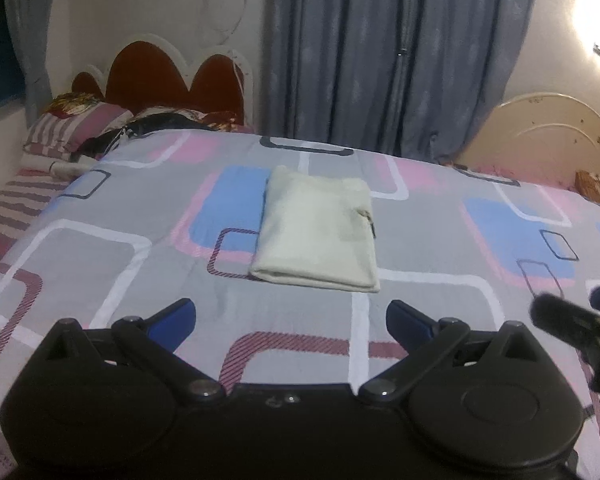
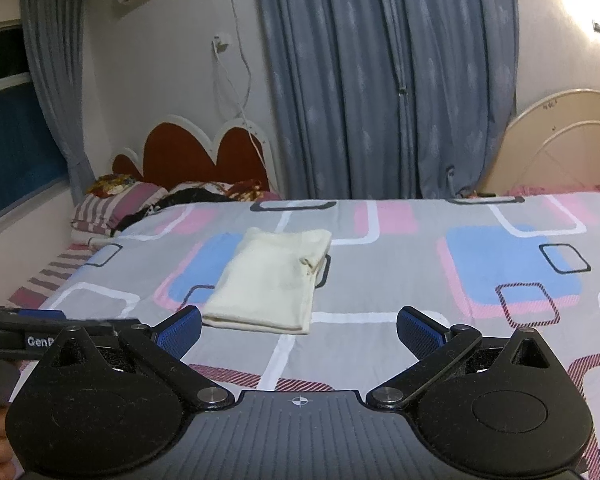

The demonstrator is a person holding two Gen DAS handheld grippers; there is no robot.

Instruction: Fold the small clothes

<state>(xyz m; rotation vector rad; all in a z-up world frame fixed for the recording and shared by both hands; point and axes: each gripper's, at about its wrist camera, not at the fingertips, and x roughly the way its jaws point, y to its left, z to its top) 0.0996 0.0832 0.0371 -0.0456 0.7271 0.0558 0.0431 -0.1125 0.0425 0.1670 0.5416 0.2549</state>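
Note:
A pale cream garment (image 1: pixel 316 232) lies folded into a flat rectangle on the patterned bedsheet (image 1: pixel 140 264). It also shows in the right wrist view (image 2: pixel 272 280). My left gripper (image 1: pixel 291 322) is open and empty, held above the sheet just short of the garment's near edge. My right gripper (image 2: pixel 299 330) is open and empty too, its left blue pad (image 2: pixel 180 330) close to the garment's near left corner. The right gripper shows at the right edge of the left wrist view (image 1: pixel 580 328), and the left gripper shows at the left edge of the right wrist view (image 2: pixel 40 328).
Striped pillows (image 1: pixel 76 128) and dark crumpled clothes (image 1: pixel 148 128) lie at the bed's head by a red headboard (image 1: pixel 160 76). Blue-grey curtains (image 1: pixel 392 52) hang behind. A cream headboard (image 1: pixel 540 132) stands at the right.

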